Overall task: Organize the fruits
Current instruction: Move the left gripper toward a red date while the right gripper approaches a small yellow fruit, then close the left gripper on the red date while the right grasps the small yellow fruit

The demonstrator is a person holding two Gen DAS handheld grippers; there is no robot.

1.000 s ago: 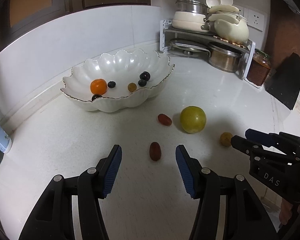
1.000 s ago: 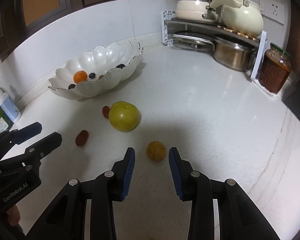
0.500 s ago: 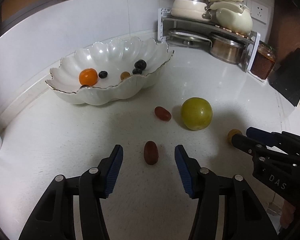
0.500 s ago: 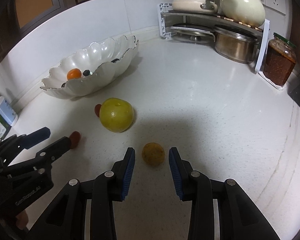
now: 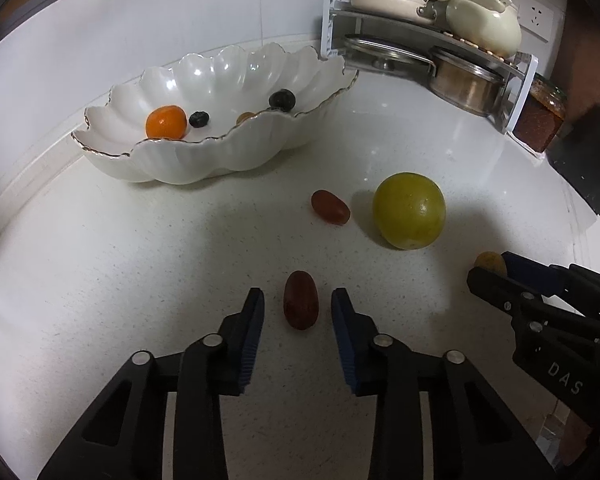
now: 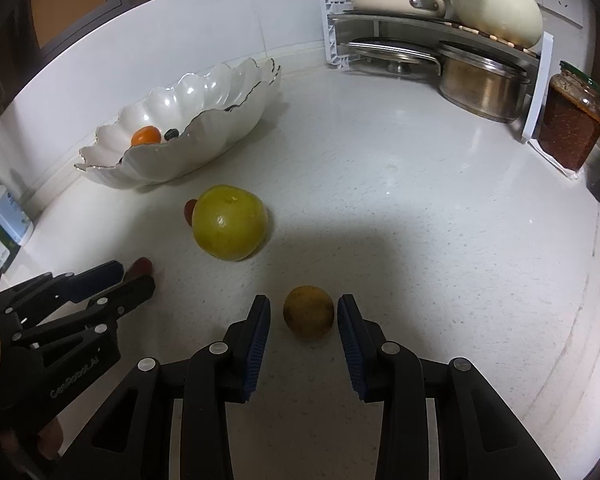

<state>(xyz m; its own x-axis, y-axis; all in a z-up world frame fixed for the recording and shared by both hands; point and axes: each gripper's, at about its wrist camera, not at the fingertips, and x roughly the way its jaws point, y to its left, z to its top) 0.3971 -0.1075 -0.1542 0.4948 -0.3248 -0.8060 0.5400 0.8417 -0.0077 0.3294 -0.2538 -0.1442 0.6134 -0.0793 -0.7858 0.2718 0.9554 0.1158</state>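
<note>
Left gripper (image 5: 298, 306) closing, unpinched, astride red grape (image 5: 301, 305) (centred for lift) | right gripper (image 6: 304, 314) spread astride yellow fruit (image 6: 309, 311) | bowl (image 5: 204, 152) far-left.

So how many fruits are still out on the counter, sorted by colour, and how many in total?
Dark red, oblong: 2, the dark red fruit between the left gripper's jaws and the dark red fruit near the bowl.
Yellow-green, large: 1, the large yellow-green fruit.
Brownish-yellow, small: 1, the small brownish-yellow fruit.
Total: 4.
</note>
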